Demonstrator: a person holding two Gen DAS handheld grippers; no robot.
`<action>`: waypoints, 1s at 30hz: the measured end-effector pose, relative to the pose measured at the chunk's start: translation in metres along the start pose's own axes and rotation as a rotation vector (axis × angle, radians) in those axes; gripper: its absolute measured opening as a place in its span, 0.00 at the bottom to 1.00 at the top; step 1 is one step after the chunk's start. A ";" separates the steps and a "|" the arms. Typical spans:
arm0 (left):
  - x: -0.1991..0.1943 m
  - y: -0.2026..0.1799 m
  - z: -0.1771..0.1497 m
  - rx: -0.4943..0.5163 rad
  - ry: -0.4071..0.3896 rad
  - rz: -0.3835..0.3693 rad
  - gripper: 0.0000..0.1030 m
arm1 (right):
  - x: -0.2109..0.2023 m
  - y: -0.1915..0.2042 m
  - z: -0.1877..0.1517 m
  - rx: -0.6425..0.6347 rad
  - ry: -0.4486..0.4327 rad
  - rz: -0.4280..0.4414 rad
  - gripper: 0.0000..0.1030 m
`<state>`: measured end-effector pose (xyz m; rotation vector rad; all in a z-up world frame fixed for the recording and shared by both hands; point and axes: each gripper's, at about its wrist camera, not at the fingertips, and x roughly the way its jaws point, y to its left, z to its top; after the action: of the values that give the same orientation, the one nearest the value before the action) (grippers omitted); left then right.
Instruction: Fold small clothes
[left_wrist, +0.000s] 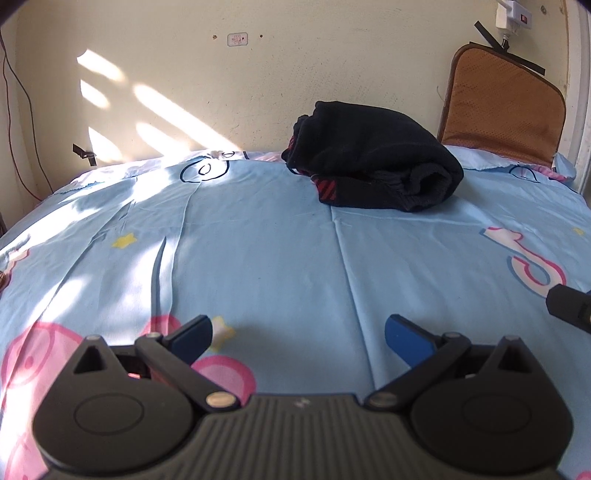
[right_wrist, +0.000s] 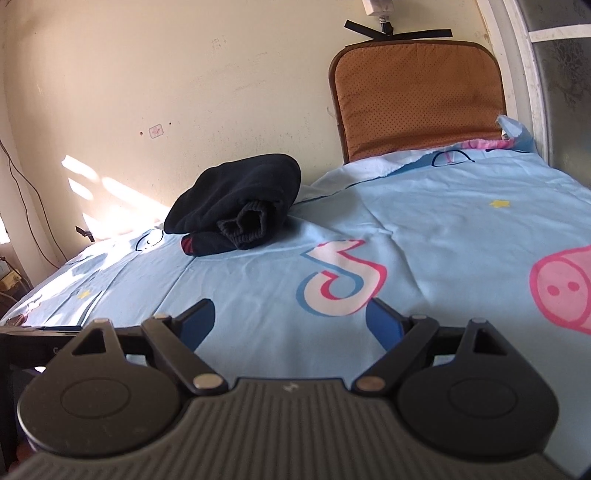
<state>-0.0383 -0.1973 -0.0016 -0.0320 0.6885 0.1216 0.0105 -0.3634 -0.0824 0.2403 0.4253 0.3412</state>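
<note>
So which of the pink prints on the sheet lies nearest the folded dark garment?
The music-note print, just in front of the folded dark garment; the pig face lies farther right.

Folded dark garment (right_wrist: 236, 212) lies on the blue sheet (right_wrist: 443, 229), beyond the right gripper's (right_wrist: 291, 325) spread fingers (right_wrist: 201, 321).

1. Bed (left_wrist: 266, 258), covered by a light-blue sheet (right_wrist: 461, 221) that is showing pink cartoon prints, yellow stars and a few long creases.
2. Dark folded garment (left_wrist: 373, 166), with a red-striped edge showing, lying directly on the sheet near the far wall.
3. Brown cushion (right_wrist: 417, 99) standing upright at the bed's far right corner, leaning against the wall.
4. Sunlight is falling across the sheet's left part.
</note>
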 end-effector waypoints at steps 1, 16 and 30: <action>0.001 0.001 0.000 -0.004 0.005 0.001 1.00 | 0.001 0.001 0.000 -0.006 0.006 0.001 0.93; 0.006 0.003 0.001 -0.008 0.031 0.004 1.00 | 0.009 0.002 0.002 0.008 0.062 -0.020 1.00; 0.006 0.003 0.000 -0.011 0.021 0.007 1.00 | 0.015 0.006 0.002 -0.009 0.098 -0.051 1.00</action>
<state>-0.0343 -0.1937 -0.0053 -0.0419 0.7094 0.1316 0.0225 -0.3533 -0.0839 0.2038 0.5259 0.3053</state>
